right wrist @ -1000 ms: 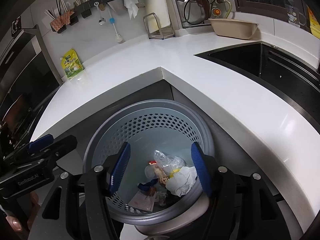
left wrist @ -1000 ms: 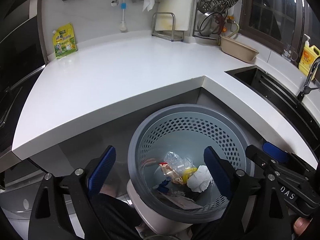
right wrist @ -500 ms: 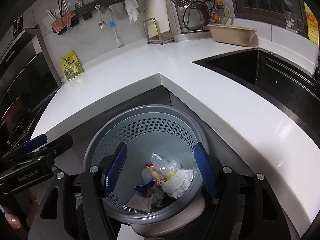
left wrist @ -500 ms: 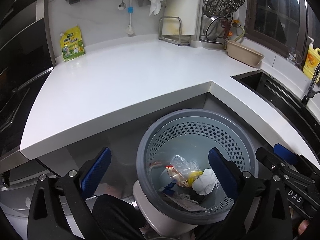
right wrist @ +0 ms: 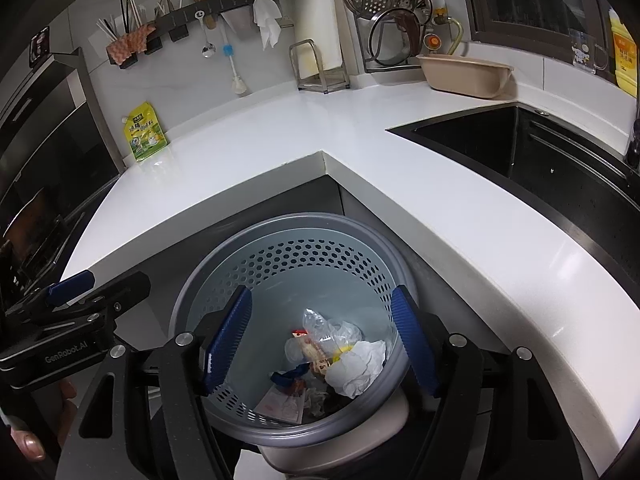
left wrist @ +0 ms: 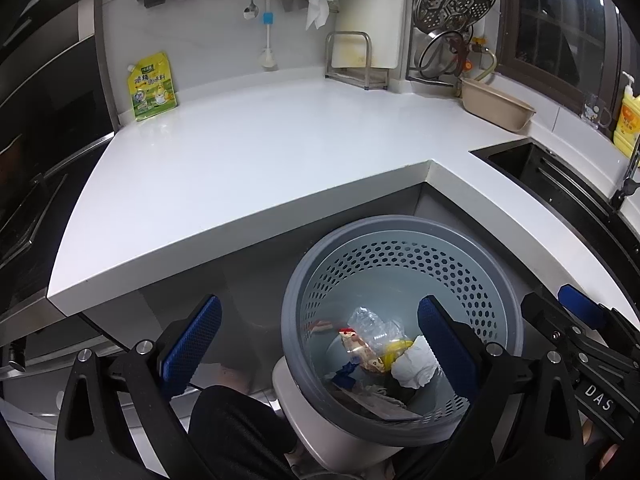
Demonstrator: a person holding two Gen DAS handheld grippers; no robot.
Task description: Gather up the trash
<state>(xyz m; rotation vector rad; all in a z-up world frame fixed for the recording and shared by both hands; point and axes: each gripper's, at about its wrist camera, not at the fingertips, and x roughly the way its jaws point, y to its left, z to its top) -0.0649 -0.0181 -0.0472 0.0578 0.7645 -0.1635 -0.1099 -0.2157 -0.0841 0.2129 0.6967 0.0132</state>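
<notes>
You've got the round grey perforated plastic waste basket (left wrist: 400, 236) (right wrist: 296, 224) right below you, standing upright on the floor in the inner corner of the white L-shaped countertop (left wrist: 240, 160) (right wrist: 460, 208), mouth facing straight up at both cameras. Down in it the trash lies in a loose heap toward the near side: a crumpled white paper tissue (left wrist: 414, 368) (right wrist: 358, 364), a clear crinkled plastic bag (left wrist: 372, 324) (right wrist: 324, 328), a small printed snack wrapper (left wrist: 354, 344) (right wrist: 316, 354), a scrap of blue material (left wrist: 346, 372) (right wrist: 290, 374) and a flat sheet of paper (right wrist: 280, 402) against the floor of the basket. None of it has a long axis you can really call.

Your left gripper (left wrist: 318, 340) hangs above the basket's left rim with its blue-padded fingers (left wrist: 192, 340) spread wide, one outside the basket, one over its interior, and nothing between them. Your right gripper (right wrist: 320, 340) is over the basket opening, fingers (right wrist: 228, 336) parted a bit narrower than the left's, also holding nothing and touching nothing. Each gripper shows at the edge of the other's view.

Far across the counter, a yellow-green stand-up pouch (left wrist: 152, 86) (right wrist: 144, 132) leans at the wall on the left, and a beige plastic basin (left wrist: 496, 106) (right wrist: 464, 76) sits far right near the black sink (right wrist: 500, 144).
</notes>
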